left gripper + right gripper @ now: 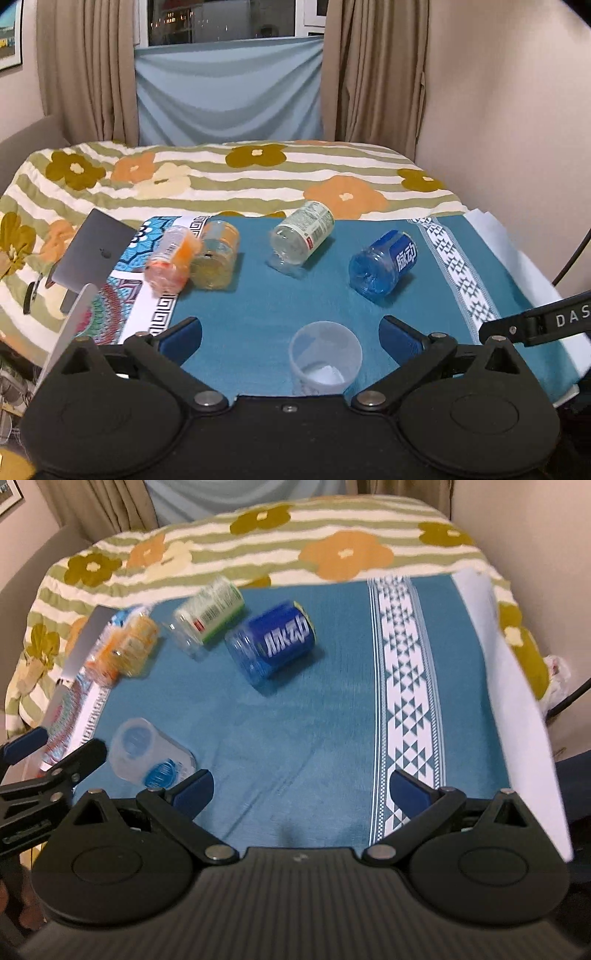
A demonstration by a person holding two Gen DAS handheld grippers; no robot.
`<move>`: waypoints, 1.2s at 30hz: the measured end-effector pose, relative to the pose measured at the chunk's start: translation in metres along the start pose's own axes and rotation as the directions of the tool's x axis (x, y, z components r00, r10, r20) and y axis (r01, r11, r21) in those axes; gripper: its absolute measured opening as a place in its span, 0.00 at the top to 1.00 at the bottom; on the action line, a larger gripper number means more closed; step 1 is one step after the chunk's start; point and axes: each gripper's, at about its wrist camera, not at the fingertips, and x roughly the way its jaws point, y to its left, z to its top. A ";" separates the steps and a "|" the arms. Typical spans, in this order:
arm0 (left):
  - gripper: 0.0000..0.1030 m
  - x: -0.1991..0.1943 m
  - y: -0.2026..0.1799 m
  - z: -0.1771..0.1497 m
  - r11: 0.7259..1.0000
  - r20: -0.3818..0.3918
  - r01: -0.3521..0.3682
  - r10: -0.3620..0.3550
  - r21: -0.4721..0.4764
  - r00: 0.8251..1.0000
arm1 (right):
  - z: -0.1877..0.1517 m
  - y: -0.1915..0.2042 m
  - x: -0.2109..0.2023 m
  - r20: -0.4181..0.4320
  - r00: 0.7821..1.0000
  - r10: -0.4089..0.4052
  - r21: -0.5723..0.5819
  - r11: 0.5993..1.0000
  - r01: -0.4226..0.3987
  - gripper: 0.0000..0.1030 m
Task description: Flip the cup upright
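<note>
A clear plastic cup [325, 356] stands upright on the teal cloth [258, 306], its open mouth facing up, between the open jaws of my left gripper [290, 328] and not touched by them. In the right wrist view the same cup [147, 753] sits at the lower left, just ahead of the left fingertip of my right gripper [301, 784], which is open and empty. Part of my left gripper [40, 771] shows at that view's left edge.
Four cut bottle halves lie on their sides farther back: orange [171, 258], yellow [218, 254], clear with a green label [303, 234] and blue [384, 264]. A grey laptop [92, 254] rests at the left. The flowered blanket [258, 173] lies behind, a wall at the right.
</note>
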 end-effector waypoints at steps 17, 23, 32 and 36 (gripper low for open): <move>0.00 -0.042 0.046 0.010 0.999 -0.216 -0.016 0.006 -0.042 0.976 | -0.019 0.047 -0.067 0.090 0.988 -0.128 0.008 0.992 0.128 0.00; 0.00 -0.044 0.050 0.004 1.000 -0.223 -0.020 0.017 -0.010 0.975 | -0.035 0.054 -0.065 0.073 0.986 -0.152 0.016 0.988 0.151 0.00; 0.00 -0.044 0.049 0.003 0.999 -0.215 -0.018 0.023 0.026 0.976 | -0.038 0.060 -0.068 0.090 0.980 -0.175 0.027 0.984 0.173 0.00; 0.00 -0.043 0.049 0.003 0.999 -0.213 -0.018 0.024 0.032 0.977 | -0.037 0.062 -0.068 0.093 0.980 -0.178 0.028 0.984 0.176 0.00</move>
